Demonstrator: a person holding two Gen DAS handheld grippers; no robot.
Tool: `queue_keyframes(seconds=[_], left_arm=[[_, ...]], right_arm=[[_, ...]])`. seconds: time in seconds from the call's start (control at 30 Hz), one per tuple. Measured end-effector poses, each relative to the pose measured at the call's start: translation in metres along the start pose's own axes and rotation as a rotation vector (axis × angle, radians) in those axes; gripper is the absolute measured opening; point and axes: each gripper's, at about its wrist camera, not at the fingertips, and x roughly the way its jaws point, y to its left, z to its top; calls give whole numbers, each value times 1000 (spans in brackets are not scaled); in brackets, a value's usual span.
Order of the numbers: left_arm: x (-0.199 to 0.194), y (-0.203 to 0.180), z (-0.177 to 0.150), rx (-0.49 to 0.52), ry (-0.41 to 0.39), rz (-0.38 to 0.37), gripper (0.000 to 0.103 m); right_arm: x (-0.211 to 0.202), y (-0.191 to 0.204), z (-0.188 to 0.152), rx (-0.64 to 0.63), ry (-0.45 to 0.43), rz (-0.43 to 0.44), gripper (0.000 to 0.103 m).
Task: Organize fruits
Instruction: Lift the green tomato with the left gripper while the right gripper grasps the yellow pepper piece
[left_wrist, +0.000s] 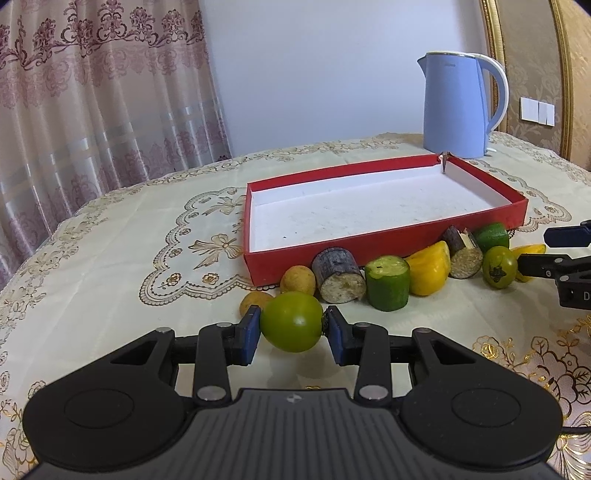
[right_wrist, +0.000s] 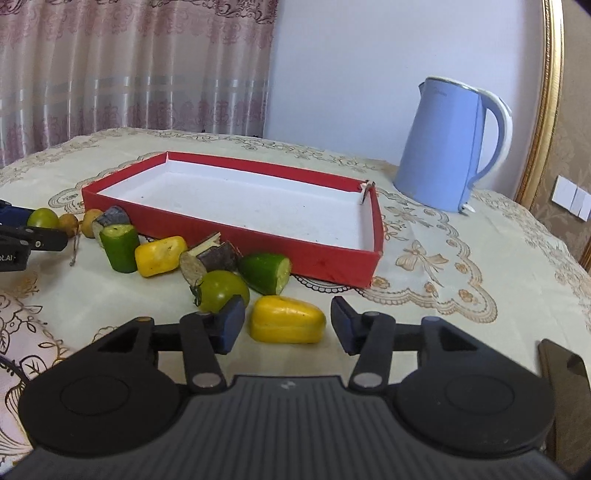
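Note:
My left gripper (left_wrist: 291, 334) is shut on a green tomato (left_wrist: 291, 320), low over the tablecloth in front of the red tray (left_wrist: 332, 254). The tray's white inside holds nothing. A row of pieces lies along the tray's near wall: two small brown longans (left_wrist: 297, 281), a purple-skinned chunk (left_wrist: 338, 275), a green cucumber chunk (left_wrist: 388, 282), a yellow piece (left_wrist: 430, 272), another purple chunk (left_wrist: 463, 253) and a second green tomato (left_wrist: 499, 271). My right gripper (right_wrist: 287, 324) is open around a yellow piece (right_wrist: 287, 320) that lies on the cloth, its pads apart from it.
A blue electric kettle (left_wrist: 456, 105) stands behind the tray at the table's far right. The table (left_wrist: 110, 266) has an embroidered cream cloth. A curtain hangs behind at the left. A dark flat object (right_wrist: 565, 373) lies at the right edge of the right wrist view.

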Motion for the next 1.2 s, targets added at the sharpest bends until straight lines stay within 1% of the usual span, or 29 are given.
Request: queue_keyframes(seconds=[0.03,0.07,0.1,0.13,0.2,0.23,0.33,0.37,0.43,0.67,0.77,0.83,0.9,0.97,1.07,1.2], left_arm=[[0,-1,0,1,1,-1,37],[0,-1,0,3,1,-2,37],[0,-1,0,3,1,-1,37],[0,-1,0,3,1,-1,37],[0,-1,0,4,-1,-2,37],[0,-2,0,4,0,0,37],[1,-2,0,0,1,-2,37],[1,-2,0,-2,0,-6,37],[-1,-2,1,-1,-5,-10,37],[-4,-2,3,-1,-12,-15,37],[-4,-2,3,1,-12,-10,37],[-4,-2,3,-3,-12,-8,37],[-3,-3,3,1,-8,-7,37],[-4,-3,3,3,-12,-10,37],[-6,-2,4,1,-19,-10,37],[-6,1,7,-14,-22,-14,37]], right_arm=[[-1,-3,-1,14,1,15,52],[1,-4,-2,11,7,-14,56],[3,-3,-4,-14,16,-61,61],[4,-3,-4,-20,18,-68,62],[3,-6,-4,7,14,-37,61],[3,-6,-3,13,11,-25,58],[7,-4,1,-6,15,-41,56],[10,-7,2,10,22,-30,55],[12,-15,4,52,40,20,44],[11,-14,2,45,63,25,45],[13,-20,-1,88,62,44,47],[15,-23,-2,107,58,63,45],[15,-23,-2,103,57,64,45],[14,-21,-3,97,51,55,44],[4,-17,-4,79,24,15,44],[-11,-19,-4,78,-8,6,44]])
